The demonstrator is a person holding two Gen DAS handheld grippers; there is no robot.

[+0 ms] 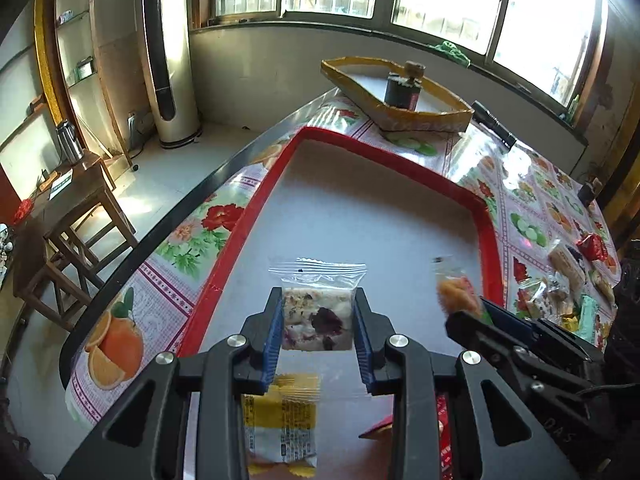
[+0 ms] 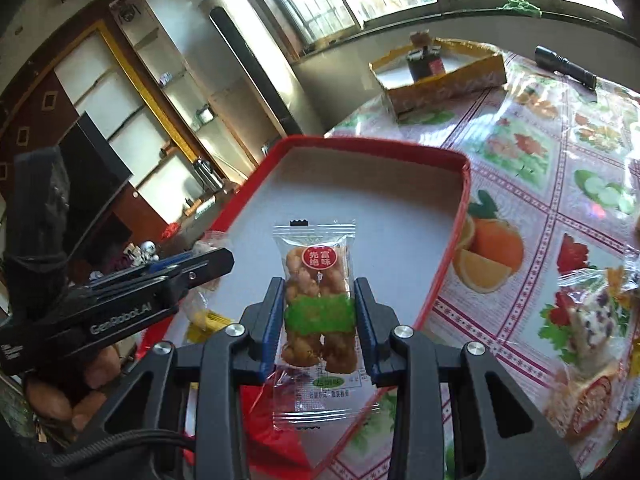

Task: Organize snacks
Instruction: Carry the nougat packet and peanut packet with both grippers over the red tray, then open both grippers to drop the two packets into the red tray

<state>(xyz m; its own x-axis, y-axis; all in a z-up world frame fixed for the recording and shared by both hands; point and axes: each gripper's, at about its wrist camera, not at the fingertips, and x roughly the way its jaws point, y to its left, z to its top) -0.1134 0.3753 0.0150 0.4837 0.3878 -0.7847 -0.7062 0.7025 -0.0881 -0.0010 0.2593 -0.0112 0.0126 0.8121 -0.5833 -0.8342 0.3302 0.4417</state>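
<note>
Both grippers carry loads over the red-rimmed tray (image 1: 486, 240). The left gripper (image 1: 318, 320) is clamped on a nougat square with purple fruit bits (image 1: 316, 318); the right gripper (image 2: 320, 320) is clamped on a fried dough twist packet (image 2: 316, 300).

Progress looks early — a yellow-and-white packet (image 1: 282, 424) and something red lie at the tray's near end, most of the tray floor is bare, and a pile of wrapped snacks (image 1: 568, 280) waits on the floral tablecloth (image 2: 540, 152).

The red item — half hidden behind the fingers — can't be identified.
</note>
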